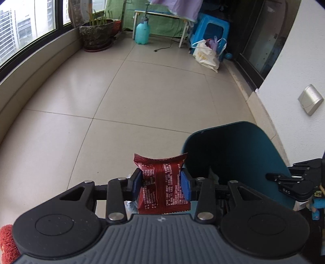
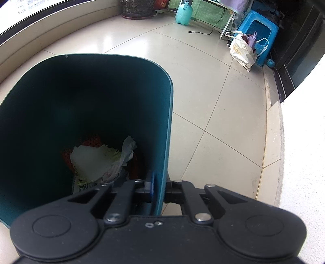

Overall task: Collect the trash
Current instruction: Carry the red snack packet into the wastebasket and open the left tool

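My left gripper (image 1: pixel 163 183) is pinching a red snack wrapper (image 1: pixel 162 182) just left of the teal bin (image 1: pixel 233 154); the wrapper's white print is too tiny to read. Right gripper (image 2: pixel 159 187) is clamped on the bin's wall, paper scraps (image 2: pixel 97 160) inside.

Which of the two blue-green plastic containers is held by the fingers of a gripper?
The dark teal bin: the right gripper pinches its wall. The light turquoise spray bottle stands untouched on the floor far back, by the plant pot.
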A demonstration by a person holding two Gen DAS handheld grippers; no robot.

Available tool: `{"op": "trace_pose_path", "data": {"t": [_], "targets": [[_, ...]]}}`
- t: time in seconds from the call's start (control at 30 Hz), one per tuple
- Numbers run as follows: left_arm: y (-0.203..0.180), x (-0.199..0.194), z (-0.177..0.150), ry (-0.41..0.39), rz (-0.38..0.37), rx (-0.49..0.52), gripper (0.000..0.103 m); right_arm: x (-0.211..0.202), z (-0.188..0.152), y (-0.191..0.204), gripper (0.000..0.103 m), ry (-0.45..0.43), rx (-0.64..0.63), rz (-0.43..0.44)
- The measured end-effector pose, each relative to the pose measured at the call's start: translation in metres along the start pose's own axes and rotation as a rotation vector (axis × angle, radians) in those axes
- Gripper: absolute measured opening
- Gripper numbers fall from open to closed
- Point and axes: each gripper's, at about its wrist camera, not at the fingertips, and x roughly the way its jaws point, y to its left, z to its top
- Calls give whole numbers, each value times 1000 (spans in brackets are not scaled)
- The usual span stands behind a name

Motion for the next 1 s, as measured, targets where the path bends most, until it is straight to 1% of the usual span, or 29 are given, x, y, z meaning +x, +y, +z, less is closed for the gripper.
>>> {"op": "trace_pose_path", "data": {"t": [0.13,0.23,0.33,0.4,0.43,0.5,0.57,0.73,0.83,0.93,1.0], "targets": [[-42,-5,17,-16,-102,46,39,-5,-1,-3,5,-23,-4,-8],[-73,13,22,-7,-142,73,39,-6,-2,-9,5,-28,10,-5],[-95,43,19,41,-157,95,39,-7,-4,-11,5,-31,24,-3],[-106,60,17,77,-154,104,39,-8,-5,-11,5,-35,24,-2],[-113,75,19,97,-148,110,39,-10,-6,-10,5,-38,26,-4],[-120,89,17,128,-124,113,39,-11,-6,-8,5,-41,28,-5],[-125,101,16,169,-130,103,39,-12,-7,-8,5,-41,30,-6],[-138,136,10,263,-69,132,39,-12,-5,-8,5,-40,28,-7],[-139,158,5,343,-40,115,39,-12,-5,-9,5,-37,31,-3],[-141,172,3,374,-9,112,39,-12,-5,-7,5,-38,23,-11],[-141,179,2,390,-5,109,40,-12,-5,-7,5,-38,25,-10]]}}
